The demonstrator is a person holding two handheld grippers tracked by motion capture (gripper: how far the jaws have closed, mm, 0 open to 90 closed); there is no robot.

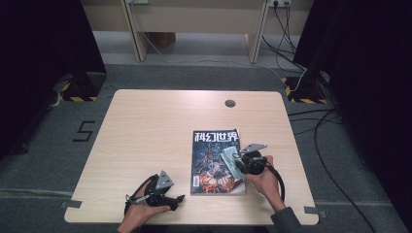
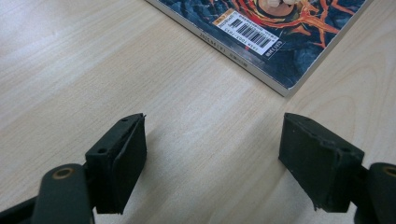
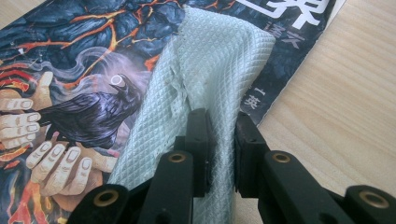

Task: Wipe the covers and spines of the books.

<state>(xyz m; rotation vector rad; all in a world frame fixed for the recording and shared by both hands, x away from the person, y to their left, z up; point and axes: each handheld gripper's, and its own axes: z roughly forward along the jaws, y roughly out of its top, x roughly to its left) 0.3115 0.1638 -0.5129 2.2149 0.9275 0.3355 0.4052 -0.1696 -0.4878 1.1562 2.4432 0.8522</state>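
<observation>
Magazine (image 1: pixel 214 162) flat on wooden counter (image 1: pixel 145 141), near front right; white masthead reads 科幻世界, cover art shows crow, hands, lava cracks. Barcode label (image 2: pixel 247 32) at spine corner, digits too small to read. Right tongs (image 3: pixel 219 123) clenched on pale green waffle-weave cloth (image 3: pixel 210 60), draped over cover. Left tongs (image 2: pixel 212 158) released, nothing between them, over bare counter just beside magazine.

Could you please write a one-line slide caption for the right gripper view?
Right tool pinching a pale quilted cloth over the magazine cover on the wooden table.
</observation>
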